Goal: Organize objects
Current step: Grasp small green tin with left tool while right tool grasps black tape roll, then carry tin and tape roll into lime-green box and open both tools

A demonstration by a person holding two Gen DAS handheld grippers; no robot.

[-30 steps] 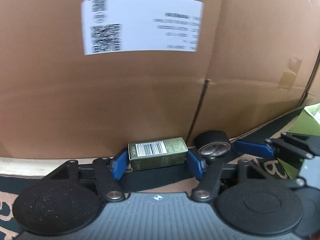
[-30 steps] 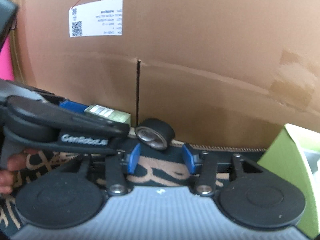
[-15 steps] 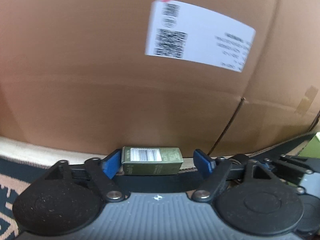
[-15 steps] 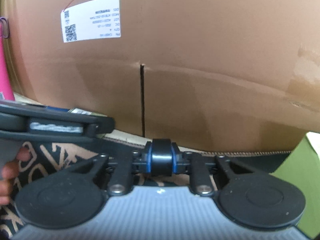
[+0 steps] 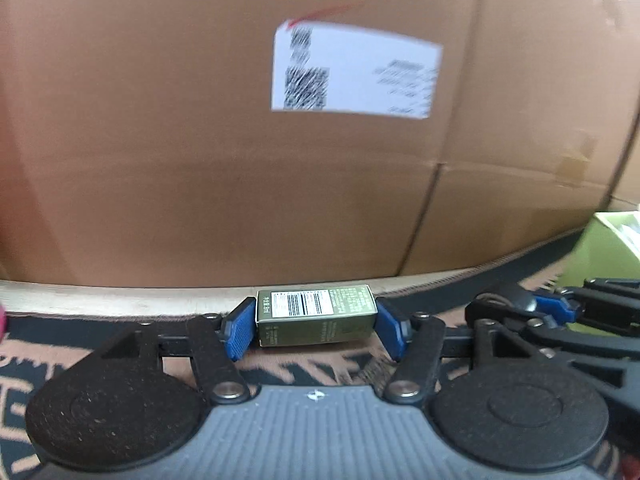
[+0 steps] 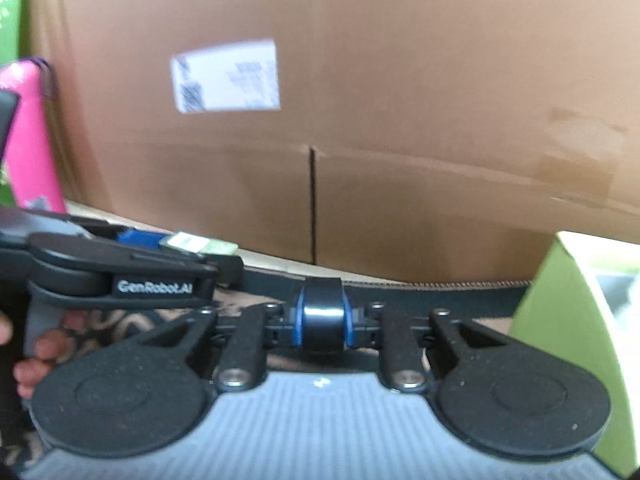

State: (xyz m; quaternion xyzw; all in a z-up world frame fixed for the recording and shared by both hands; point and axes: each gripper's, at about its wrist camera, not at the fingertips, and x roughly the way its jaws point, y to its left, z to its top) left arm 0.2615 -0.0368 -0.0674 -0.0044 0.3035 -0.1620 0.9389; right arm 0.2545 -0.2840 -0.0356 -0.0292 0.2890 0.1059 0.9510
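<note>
Two grippers are working side by side in front of a large cardboard box [image 5: 200,140]. Left gripper [image 5: 316,324]: its blue pads [image 5: 239,330] are pressing on both short ends of a small olive-green carton [image 5: 316,314], which is lying crosswise between them with its barcode face turned upward; the jaws have just been closing onto this carton. Beneath the carton, a dark patterned rug [image 5: 304,368] is showing, and just beyond it a pale strip of floor is running along the foot of the cardboard box. A white shipping label [image 5: 356,76], blurred, is sitting on the box wall above the gripper.

Right gripper [image 6: 322,322]: its jaws are drawn close together and are clamping a small black cylindrical object [image 6: 322,318], whose curved side is facing the camera; the pads are showing only as thin blue edges on either side of it. To this gripper's left, the left gripper is extending across the view with the carton [image 6: 200,245] at its tip, and a person's fingers [image 6: 40,350] are wrapping its handle. Farther left, a pink object [image 6: 34,140] is standing against the box. To the right, a lime-green container [image 6: 568,316] is standing near the gripper.
</note>
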